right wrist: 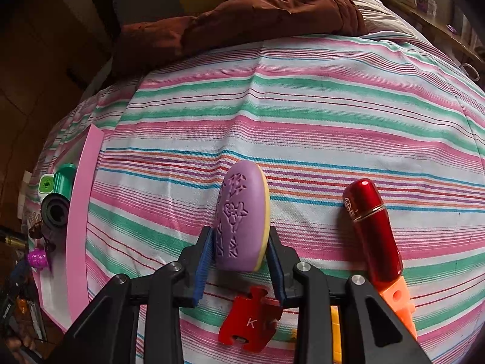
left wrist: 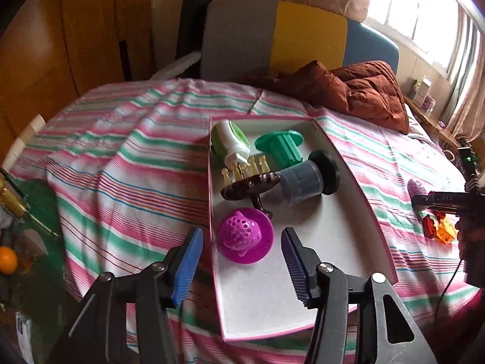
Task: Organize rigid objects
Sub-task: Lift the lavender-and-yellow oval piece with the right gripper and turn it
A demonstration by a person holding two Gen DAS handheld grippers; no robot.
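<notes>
On the striped bed, the right gripper (right wrist: 241,253) squeezes the purple oval (right wrist: 242,221), the left gripper (left wrist: 242,257) hangs wide apart over the pink box (left wrist: 357,176) already holding five toys, and the red tube (right wrist: 376,230) and red piece (right wrist: 250,323) still wait outside.

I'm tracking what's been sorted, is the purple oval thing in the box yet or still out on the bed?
Out. The purple oval piece lies on the striped sheet, between the right gripper's fingers, apart from the pink-edged box.
</notes>
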